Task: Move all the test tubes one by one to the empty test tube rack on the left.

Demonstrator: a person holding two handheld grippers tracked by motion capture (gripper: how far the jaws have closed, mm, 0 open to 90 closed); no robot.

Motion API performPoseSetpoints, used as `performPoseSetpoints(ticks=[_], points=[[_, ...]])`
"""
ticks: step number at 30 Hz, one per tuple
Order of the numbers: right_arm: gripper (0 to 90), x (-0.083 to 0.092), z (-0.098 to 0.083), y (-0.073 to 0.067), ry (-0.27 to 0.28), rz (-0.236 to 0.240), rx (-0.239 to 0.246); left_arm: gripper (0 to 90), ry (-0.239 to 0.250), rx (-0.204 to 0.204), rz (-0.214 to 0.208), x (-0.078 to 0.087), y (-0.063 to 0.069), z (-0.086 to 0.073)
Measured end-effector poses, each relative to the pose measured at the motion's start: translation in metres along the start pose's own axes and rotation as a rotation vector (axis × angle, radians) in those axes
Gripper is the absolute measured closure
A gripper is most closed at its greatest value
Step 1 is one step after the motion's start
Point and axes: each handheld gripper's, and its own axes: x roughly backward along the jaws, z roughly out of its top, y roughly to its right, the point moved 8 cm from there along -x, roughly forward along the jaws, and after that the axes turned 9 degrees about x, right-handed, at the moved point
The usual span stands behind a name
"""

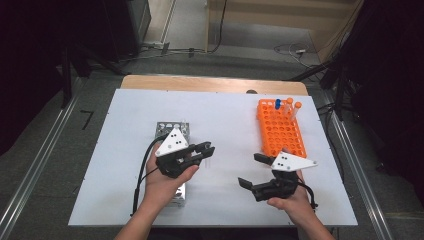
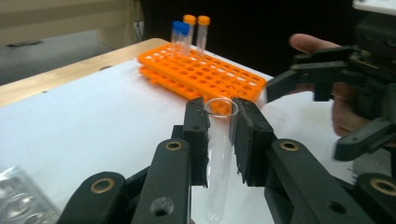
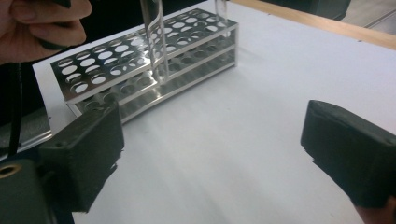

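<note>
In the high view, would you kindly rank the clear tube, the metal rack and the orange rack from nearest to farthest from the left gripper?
1. Clear tube: clamped in the left gripper.
2. Metal rack: just behind and beneath the hand.
3. Orange rack: far right side of the table.

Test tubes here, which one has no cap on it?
The clear tube clamped in the left tongs: its mouth is open, while the tubes standing in the orange rack wear blue or orange caps.

clear tube (image 2: 219,149) | orange rack (image 1: 280,131) | silver rack (image 3: 144,70) | black tongs (image 2: 218,135) | white table (image 1: 225,120)

Bare table (image 1: 227,130) between 2 racks
</note>
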Motion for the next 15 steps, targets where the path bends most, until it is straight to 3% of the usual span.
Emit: performPoseSetpoints(ticks=[7,15], points=[[1.2,0.028,-0.016,0.024,0.012,-0.088,-0.037,76.5,0.015,0.010,0.051,0.010,-0.019,0.010],[1.4,0.053,-0.036,0.036,0.021,-0.145,-0.046,76.5,0.026,0.025,0.099,0.018,-0.040,0.018]])
